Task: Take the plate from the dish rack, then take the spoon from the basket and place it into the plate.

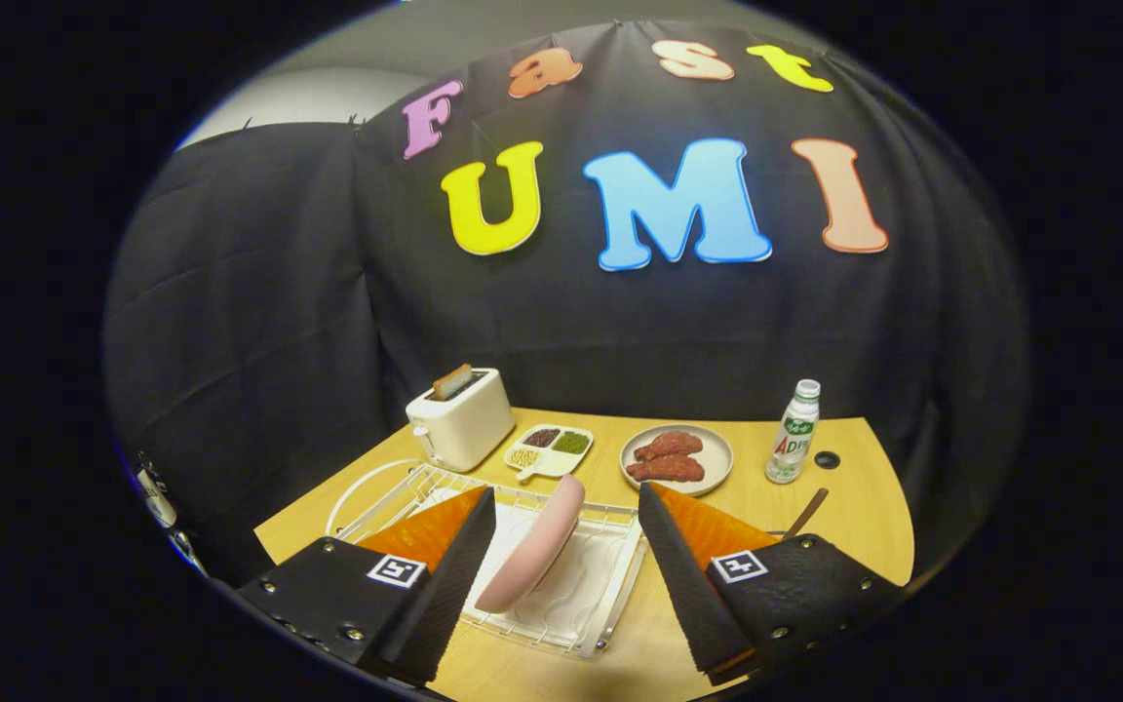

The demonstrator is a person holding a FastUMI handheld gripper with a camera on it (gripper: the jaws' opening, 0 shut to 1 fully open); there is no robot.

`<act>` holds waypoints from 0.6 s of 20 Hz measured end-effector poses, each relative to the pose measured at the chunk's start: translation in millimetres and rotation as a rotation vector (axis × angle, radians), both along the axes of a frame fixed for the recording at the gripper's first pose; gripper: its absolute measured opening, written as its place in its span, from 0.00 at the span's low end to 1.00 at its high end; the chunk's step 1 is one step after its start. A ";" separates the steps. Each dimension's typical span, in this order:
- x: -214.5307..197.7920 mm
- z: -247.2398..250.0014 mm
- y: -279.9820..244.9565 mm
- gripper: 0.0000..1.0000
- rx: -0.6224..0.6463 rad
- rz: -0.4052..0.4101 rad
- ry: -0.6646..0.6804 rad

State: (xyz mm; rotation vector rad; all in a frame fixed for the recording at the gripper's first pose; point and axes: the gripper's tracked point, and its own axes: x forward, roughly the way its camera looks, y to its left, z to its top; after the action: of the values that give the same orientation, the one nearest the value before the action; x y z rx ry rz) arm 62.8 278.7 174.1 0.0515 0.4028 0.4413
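Gripper (566, 575) fingers spread wide, holding nothing. Pink round plate (532, 558) stands on edge in the white wire dish rack (610, 604), lower centre of frame, between the fingers but untouched. Best approach, I judge: advance square to the rim, straddle it, close firmly, lift straight up clear of the wires.

Between my spread fingers (566, 575) a matt, smooth pink plate (534, 558) leans in the white wire dish rack (610, 595). Beyond the rack, the glossy white toaster (461, 419) sits on a smooth wood-grain table (864, 487).
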 end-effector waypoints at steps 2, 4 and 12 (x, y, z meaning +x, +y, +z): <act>13.8 -18.9 9.8 0.91 -0.027 0.013 0.074; 24.1 -40.2 18.0 0.88 -0.059 0.036 0.168; 46.0 -110.7 48.0 0.88 -0.112 0.078 0.567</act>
State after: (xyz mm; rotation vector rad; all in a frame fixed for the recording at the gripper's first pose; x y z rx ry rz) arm 108.9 326.7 63.4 0.0516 0.9896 0.4776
